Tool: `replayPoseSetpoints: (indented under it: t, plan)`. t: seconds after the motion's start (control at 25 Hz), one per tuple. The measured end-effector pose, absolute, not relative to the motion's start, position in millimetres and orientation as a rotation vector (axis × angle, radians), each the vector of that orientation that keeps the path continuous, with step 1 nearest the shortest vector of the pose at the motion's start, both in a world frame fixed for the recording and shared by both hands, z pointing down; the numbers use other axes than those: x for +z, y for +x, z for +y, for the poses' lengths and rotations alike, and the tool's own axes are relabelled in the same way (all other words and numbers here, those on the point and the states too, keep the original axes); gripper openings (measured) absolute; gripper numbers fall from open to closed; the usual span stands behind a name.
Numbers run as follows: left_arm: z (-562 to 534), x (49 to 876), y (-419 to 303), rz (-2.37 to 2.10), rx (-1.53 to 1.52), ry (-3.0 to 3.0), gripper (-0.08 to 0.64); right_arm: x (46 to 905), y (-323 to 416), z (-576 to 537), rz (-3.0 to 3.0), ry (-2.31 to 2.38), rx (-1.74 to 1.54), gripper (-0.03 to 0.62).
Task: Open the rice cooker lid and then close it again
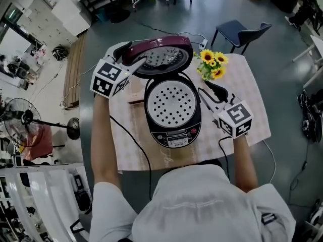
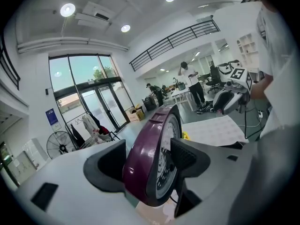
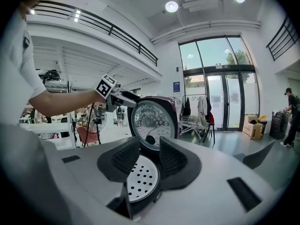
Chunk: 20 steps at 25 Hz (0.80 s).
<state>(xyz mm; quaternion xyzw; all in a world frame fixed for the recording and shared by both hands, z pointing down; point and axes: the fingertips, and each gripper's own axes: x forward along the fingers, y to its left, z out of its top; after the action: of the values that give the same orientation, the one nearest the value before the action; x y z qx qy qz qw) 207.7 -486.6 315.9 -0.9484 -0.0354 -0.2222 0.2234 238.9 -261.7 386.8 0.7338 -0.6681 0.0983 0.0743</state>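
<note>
- Two grippers in play: the left gripper (image 2: 149, 161) straddles the edge of the lid (image 1: 160, 57), jaws at their widest, pads not clamping it.
- The lid stands fully raised behind the cooker (image 1: 173, 135), mid-table (image 1: 252, 100); the opening looks done.
- The right gripper (image 3: 146, 161) hovers at the cooker's right side, jaws a narrow gap apart, nothing pinched.
- Next up, by my reading: the close. Tip the lid forward and press it down until it latches.
</note>
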Motion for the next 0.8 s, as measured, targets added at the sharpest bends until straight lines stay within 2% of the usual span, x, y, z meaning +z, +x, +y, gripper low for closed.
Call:
replayPoseSetpoints:
  t: [0.44,0.8]
  plan:
    - [-483,314,200,-0.063,-0.594,-2.635,0.270,386,229,-240,-1.979,2.210,0.299,0.149]
    - [-447,319,169,-0.123,-0.533,-2.637,0.270,389,212,-227,-1.976,2.205,0.299,0.149]
